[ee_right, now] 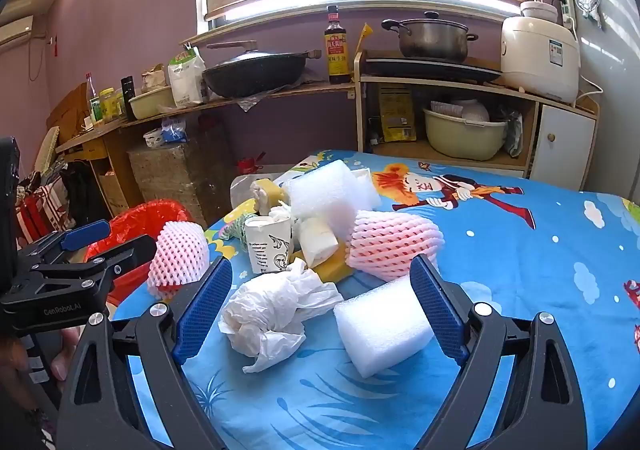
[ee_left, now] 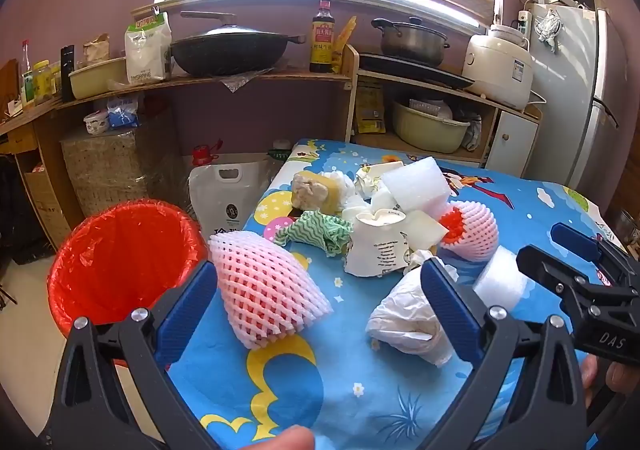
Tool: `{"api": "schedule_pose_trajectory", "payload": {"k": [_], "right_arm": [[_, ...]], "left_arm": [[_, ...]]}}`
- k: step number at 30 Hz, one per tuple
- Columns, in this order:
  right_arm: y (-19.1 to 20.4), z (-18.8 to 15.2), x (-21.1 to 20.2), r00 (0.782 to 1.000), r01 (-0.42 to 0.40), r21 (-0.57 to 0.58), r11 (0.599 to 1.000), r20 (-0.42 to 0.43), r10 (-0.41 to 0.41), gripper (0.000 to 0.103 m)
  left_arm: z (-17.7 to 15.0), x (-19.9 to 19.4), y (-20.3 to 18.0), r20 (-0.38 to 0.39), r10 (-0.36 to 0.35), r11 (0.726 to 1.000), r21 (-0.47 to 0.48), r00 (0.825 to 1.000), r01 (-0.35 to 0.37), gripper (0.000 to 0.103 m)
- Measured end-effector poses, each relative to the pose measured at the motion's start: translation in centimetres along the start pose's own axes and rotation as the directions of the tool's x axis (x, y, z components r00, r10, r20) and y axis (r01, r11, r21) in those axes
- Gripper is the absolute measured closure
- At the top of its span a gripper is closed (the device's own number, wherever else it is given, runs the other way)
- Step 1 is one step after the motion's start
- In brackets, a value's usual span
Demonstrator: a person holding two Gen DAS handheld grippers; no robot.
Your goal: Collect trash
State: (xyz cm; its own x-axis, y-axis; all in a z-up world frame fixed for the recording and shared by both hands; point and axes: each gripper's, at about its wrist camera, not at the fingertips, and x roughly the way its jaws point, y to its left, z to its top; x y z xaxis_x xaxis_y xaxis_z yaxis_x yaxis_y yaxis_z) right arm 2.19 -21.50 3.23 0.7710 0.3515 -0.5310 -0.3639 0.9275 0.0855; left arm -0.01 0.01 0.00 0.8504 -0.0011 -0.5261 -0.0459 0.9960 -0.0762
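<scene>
Trash lies heaped on a table under a blue cartoon-print cloth [ee_left: 360, 390]: a pink foam fruit net [ee_left: 264, 290] near the left edge, a second pink foam net with a red core [ee_left: 472, 230] farther right, a crumpled white plastic bag [ee_right: 268, 314], a white foam block [ee_right: 380, 326], a larger white foam sheet roll [ee_right: 324, 189], a crushed white paper cup with black lettering [ee_left: 376, 246], a crumpled green-and-white zigzag cloth [ee_left: 320, 232] and a yellow sponge with pale crust [ee_left: 316, 191].

Beside the table's left edge stands a round bin lined with a red plastic bag [ee_left: 120, 254]; what shows of its inside looks empty, though the left gripper [ee_left: 320, 290] hides its lower part. That gripper hovers with jaws spread wide, the near foam net between them but untouched. The right gripper [ee_right: 320, 302] is likewise fully released, the plastic bag and foam block lying loose between its blue pads [ee_right: 200, 310].

On the shelf behind, a pale green basin [ee_right: 464, 133] holds white dishes, partly hidden. Fingertips [ee_left: 292, 438] are cut off at the frame's bottom.
</scene>
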Motion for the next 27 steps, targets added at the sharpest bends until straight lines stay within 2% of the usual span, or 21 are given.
{"api": "schedule_pose_trajectory", "payload": {"k": [27], "right_arm": [[0.02, -0.03, 0.04, 1.0, -0.003, 0.004, 1.0, 0.0, 0.003, 0.018]], "left_arm": [[-0.39, 0.16, 0.6, -0.004, -0.001, 1.0, -0.008, 1.0, 0.001, 0.005]]}}
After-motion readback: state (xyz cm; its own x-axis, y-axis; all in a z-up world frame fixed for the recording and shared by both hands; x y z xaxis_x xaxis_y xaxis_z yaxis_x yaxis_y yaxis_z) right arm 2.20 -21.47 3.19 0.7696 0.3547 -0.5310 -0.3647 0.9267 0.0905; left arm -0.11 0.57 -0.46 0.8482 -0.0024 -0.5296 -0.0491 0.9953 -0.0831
